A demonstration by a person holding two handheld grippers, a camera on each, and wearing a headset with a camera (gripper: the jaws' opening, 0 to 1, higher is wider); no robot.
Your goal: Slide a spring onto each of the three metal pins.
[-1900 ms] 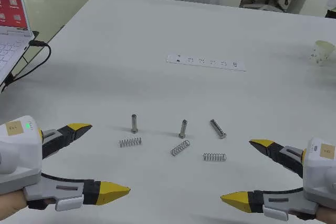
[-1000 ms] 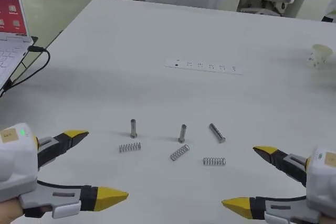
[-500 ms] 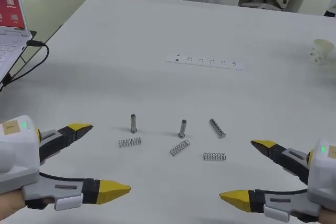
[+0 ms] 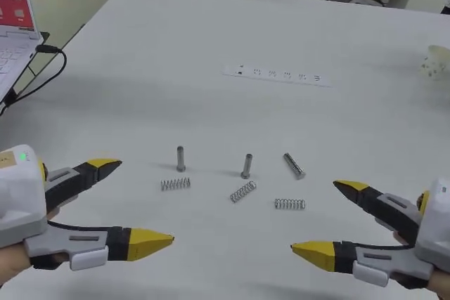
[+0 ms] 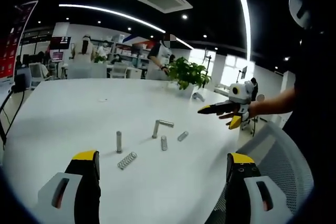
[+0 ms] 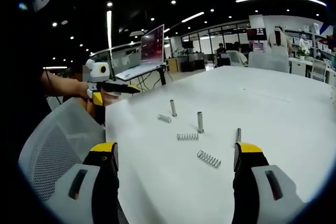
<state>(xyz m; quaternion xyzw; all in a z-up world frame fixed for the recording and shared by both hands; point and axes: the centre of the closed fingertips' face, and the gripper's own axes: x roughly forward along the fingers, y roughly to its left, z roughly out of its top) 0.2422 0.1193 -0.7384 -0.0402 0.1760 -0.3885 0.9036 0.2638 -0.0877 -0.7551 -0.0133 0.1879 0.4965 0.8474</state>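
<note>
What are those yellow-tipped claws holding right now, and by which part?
Nothing. The left gripper and right gripper are both open and empty; the springs and pins sit untouched on the table.

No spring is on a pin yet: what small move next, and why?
Probably lower the open right tool onto the nearest spring and close: it lies loose on the table just ahead of that tool's tips, with nothing held yet.
</note>
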